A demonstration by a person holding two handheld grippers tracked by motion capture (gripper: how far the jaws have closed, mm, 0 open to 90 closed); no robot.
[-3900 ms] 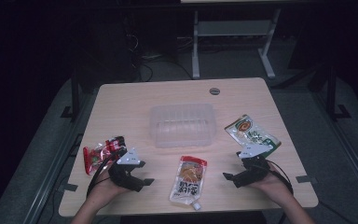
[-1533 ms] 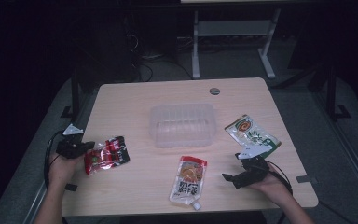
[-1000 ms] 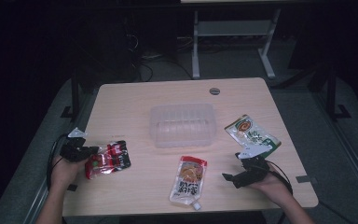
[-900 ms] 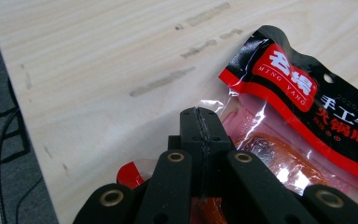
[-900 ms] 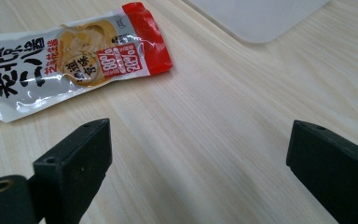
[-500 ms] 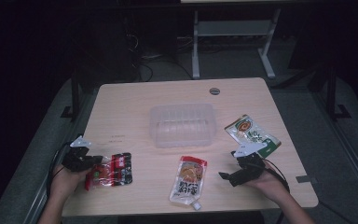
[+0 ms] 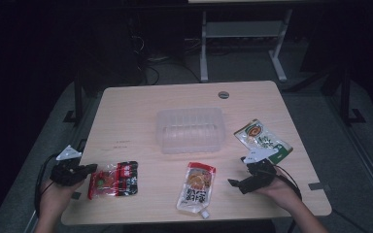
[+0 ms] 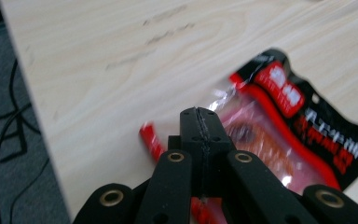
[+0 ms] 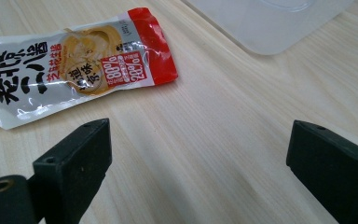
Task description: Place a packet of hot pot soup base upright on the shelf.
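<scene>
The left gripper (image 7: 85,170) sits at the bench's (image 7: 126,111) near-left corner, about 8 o'clock from the bench's middle in the high view, held in a hand (image 7: 58,191) that comes in from the bottom edge. Its jaws are pressed together. In the left gripper view the closed tips lie over the near edge of the red packet (image 8: 284,135), and the film bunches at the tips, so the gripper (image 8: 199,116) looks to pinch that edge, though the blur keeps the contact itself from being sure.

The red packet (image 7: 112,178) lies flat on the bench at 3 o'clock from the left gripper, its left edge meeting the jaw tips and its length running off to the right. In the left gripper view it spreads from the tips toward 2 o'clock, its black end farthest away.

The right gripper (image 7: 245,175) rests near the bench's near-right side, at roughly 5 o'clock from the middle, with its jaws spread wide and nothing between them. In the right gripper view only bare wood lies between the two jaws (image 9: 198,172). A white pouch (image 7: 196,187) lies at 9 o'clock from it, near but apart. A green pouch (image 7: 262,139) lies just beyond it at 12 o'clock. A clear tray (image 7: 190,130) stands at the bench's middle, at 11 o'clock from the right gripper.
</scene>
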